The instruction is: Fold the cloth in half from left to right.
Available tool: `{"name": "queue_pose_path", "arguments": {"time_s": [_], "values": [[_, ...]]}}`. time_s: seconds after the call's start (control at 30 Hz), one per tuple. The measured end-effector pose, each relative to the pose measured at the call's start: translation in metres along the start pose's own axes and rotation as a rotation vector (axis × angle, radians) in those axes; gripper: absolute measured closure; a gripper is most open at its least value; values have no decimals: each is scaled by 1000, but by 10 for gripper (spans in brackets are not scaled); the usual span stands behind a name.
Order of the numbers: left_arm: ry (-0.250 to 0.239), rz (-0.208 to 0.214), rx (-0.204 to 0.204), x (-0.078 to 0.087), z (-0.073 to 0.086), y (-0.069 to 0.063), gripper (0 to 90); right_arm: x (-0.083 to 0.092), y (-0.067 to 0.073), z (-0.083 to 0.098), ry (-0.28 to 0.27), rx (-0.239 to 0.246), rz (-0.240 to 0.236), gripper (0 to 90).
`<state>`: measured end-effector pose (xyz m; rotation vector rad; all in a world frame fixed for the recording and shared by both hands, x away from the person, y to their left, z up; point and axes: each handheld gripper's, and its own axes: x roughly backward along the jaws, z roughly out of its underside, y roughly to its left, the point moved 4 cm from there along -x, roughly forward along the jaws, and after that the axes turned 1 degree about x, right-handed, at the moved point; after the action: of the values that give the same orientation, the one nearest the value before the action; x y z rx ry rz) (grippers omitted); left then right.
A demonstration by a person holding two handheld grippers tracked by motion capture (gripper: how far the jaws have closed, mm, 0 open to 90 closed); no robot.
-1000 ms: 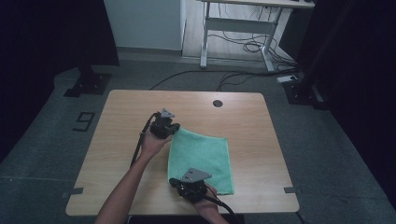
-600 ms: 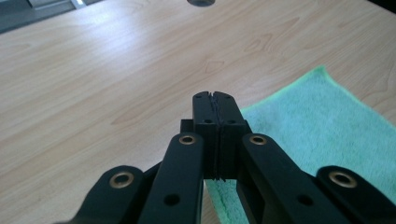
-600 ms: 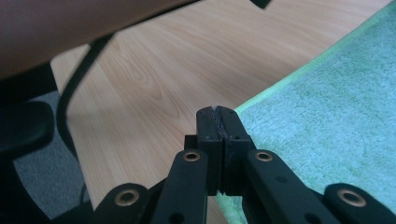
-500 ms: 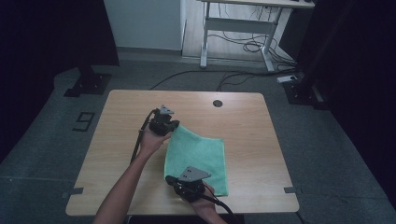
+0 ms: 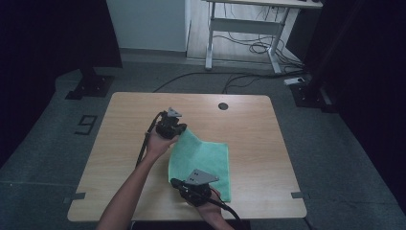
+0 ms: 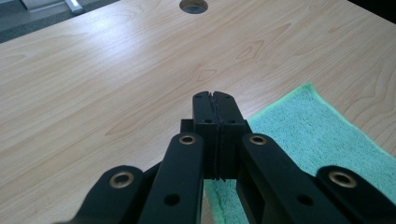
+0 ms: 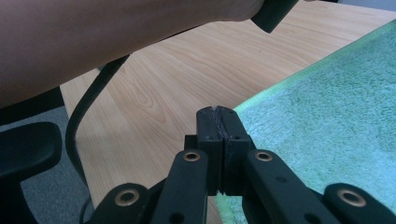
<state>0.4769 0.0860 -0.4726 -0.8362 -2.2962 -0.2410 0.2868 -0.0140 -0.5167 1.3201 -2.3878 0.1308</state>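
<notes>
A green towel (image 5: 203, 155) lies flat on the wooden table (image 5: 253, 129), near its front middle. My left gripper (image 5: 178, 127) rests at the towel's far left corner with its jaws pressed together; in the left gripper view the left gripper (image 6: 215, 96) shows bare wood ahead of its tips and the towel (image 6: 317, 135) to the right and underneath. My right gripper (image 5: 175, 182) sits at the towel's near left edge, also shut. In the right gripper view the right gripper (image 7: 218, 110) stands over the edge of the towel (image 7: 336, 93). No cloth shows between either pair of pads.
A round cable hole (image 5: 222, 106) sits near the table's far edge. The left forearm (image 7: 93, 37) and its black cable (image 7: 88, 107) cross ahead of my right gripper. Beyond the table stand a white desk frame (image 5: 239, 28) and floor cables.
</notes>
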Motion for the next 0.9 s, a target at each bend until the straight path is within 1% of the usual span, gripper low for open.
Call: {"name": "queue_pose_path", "arguments": {"time_s": [0.07, 0.13, 0.17, 0.2, 0.27, 0.3, 0.4, 0.53, 0.67, 0.77, 0.9], "values": [[-2, -4, -3, 4, -2, 1, 892, 1, 3, -3, -5, 4, -4, 888], [0, -7, -6, 6, -3, 2, 892, 2, 6, -9, -25, 13, -8, 888], [-9, -10, -2, 13, -7, 4, 892, 2, 8, -11, -31, 16, -13, 887], [-12, -10, -2, 15, -9, 4, 892, 3, 9, -13, -35, 19, -15, 887], [-15, -15, 0, 18, -11, 5, 892, 3, 10, -12, -34, 26, -14, 888], [-15, -15, 0, 18, -11, 5, 891, 3, 10, -12, -34, 26, -14, 888], [-4, -13, -3, 15, -9, 3, 892, 2, 6, -4, -17, 11, -6, 887], [11, -6, -4, 6, -3, -1, 892, 2, 3, -3, -20, -4, 2, 888], [10, -9, 6, 6, -3, 2, 891, -2, 6, -4, -24, -5, -4, 887], [12, -15, 7, 7, -3, 4, 891, -3, 7, -4, -19, -3, -9, 887], [18, -21, 18, 7, 0, 8, 890, -5, 8, -2, -10, 0, -9, 887]]}}
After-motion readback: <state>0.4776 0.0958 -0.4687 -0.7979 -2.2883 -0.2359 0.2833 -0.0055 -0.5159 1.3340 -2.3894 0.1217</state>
